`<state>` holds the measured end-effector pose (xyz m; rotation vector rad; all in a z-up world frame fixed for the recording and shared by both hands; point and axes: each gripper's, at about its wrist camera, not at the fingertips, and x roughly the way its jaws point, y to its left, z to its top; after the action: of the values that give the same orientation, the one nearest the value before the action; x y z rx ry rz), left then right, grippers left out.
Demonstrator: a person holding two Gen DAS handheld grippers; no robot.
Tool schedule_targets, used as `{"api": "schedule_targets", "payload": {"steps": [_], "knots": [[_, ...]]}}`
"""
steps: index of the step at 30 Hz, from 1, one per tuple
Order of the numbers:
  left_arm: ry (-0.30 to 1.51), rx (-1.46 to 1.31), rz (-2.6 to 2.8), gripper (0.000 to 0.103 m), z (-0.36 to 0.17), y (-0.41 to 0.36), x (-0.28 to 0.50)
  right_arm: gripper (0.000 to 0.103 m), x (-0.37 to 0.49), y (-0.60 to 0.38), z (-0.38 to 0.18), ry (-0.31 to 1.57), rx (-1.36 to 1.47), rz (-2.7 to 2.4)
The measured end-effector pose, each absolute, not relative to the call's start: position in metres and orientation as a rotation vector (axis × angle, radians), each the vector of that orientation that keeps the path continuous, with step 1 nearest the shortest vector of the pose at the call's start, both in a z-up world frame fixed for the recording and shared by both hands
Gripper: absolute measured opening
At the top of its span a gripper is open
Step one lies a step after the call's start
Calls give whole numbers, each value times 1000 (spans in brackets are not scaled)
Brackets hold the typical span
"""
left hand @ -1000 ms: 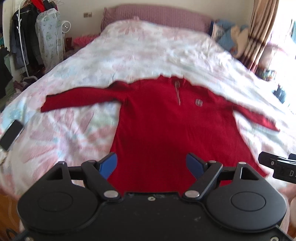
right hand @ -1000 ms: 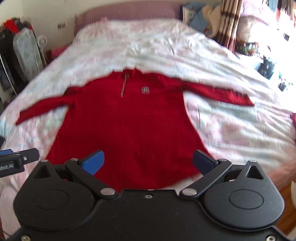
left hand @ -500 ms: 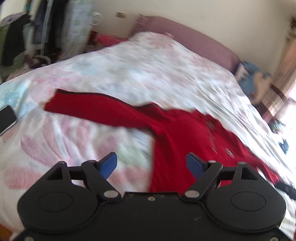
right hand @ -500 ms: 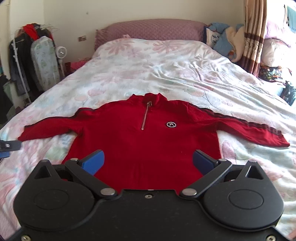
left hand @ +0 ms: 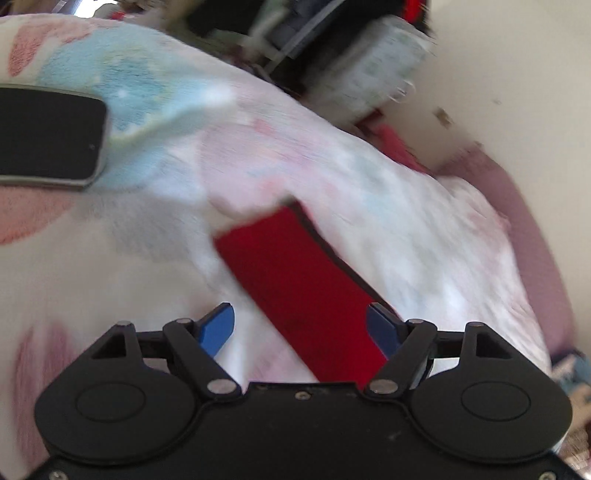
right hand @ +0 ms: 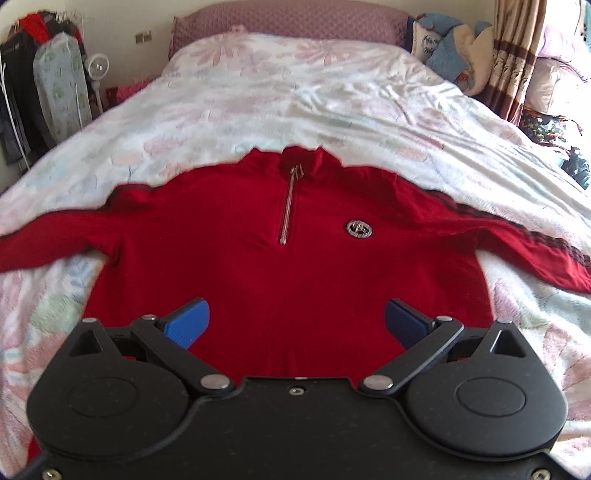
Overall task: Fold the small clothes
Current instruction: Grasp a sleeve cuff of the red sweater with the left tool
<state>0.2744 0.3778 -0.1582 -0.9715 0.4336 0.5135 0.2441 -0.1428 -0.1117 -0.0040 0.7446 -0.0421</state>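
1. Sweater (right hand: 295, 266) in red lies flat, front up, on the flowered bedspread (right hand: 332, 103), with its hem nearest the right-wrist camera and its collar toward the headboard (right hand: 288, 18).
2. Right gripper (right hand: 297, 323) hovers over the lower body of the sweater with its blue-padded fingers (right hand: 186, 323) spread wide, and it holds nothing.
3. Left gripper (left hand: 301, 328) is likewise spread apart and empty; the sweater's left sleeve (left hand: 295, 284) runs diagonally between its fingers (left hand: 218, 326), though blur hides whether they touch the cloth.
4. That sleeve ends in a squared cuff (left hand: 258, 225) edged by a dark stripe along its far side.
5. Just beyond the cuff, to the left, a black phone (left hand: 48, 136) lies on the bedspread, well apart from the sleeve.
6. Midway up the sweater's chest a silver zipper (right hand: 288, 206) runs down from the collar (right hand: 303, 158), and a small round badge (right hand: 358, 229) sits to its right.
7. Both sleeves spread outward; the right sleeve (right hand: 517, 243) carries a dark stripe along its upper edge.
8. Farther off, plush toys (right hand: 450, 48) sit at the far right by a curtain (right hand: 513, 55), and hanging clothes (right hand: 22, 81) stand at the far left.
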Motion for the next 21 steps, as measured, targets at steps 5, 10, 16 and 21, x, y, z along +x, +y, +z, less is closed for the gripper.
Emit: {"api": "schedule_targets", "payload": {"steps": [5, 10, 16, 21], "knots": [[366, -1028, 555, 76, -179, 401, 287, 102, 254, -139, -123, 776, -9, -41], [351, -1011, 564, 71, -181, 405, 300, 101, 265, -133, -132, 785, -17, -41], [394, -1007, 581, 3, -194, 403, 320, 100, 277, -129, -135, 789, 11, -49], [351, -937, 529, 1, -170, 393, 327, 100, 278, -132, -133, 789, 25, -34]]}}
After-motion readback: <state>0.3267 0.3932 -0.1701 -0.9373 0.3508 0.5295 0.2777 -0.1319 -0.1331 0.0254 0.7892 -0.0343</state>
